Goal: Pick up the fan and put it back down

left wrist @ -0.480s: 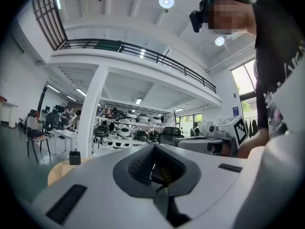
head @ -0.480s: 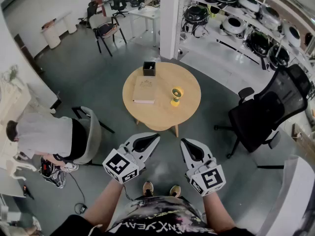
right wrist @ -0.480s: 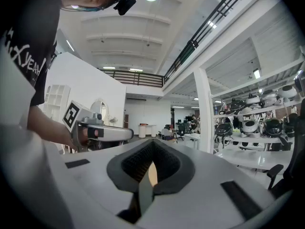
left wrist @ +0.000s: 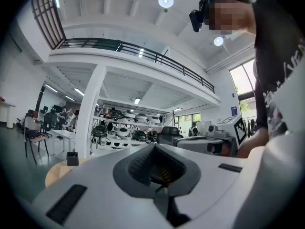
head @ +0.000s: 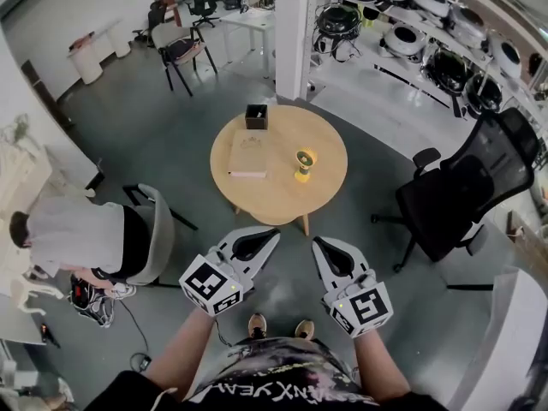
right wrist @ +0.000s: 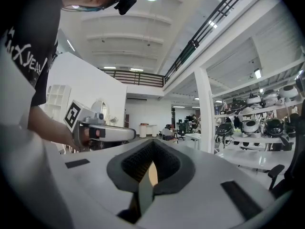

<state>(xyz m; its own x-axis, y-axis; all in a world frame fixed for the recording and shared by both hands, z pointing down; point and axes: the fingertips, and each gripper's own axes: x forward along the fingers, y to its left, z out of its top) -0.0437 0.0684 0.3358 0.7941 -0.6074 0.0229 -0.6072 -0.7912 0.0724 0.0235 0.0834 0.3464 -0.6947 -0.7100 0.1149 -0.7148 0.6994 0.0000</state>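
Large open workshop with grey floor [head: 154, 144], shelves and black chair [head: 462, 187]. Round wooden surface [head: 282, 197] ahead, well apart from both tools. Left tool [head: 272, 232] and right tool [head: 316, 243] held low before the body, both closed completely, gripping nothing. Judging from this, task not begun: left to do are approach, grasp, lift and setting down again. On surface: tan book [head: 248, 157], dark box [head: 256, 116], and just right of book the fan [head: 304, 163], small, yellow, upright on round base, probably light and easy to tip.
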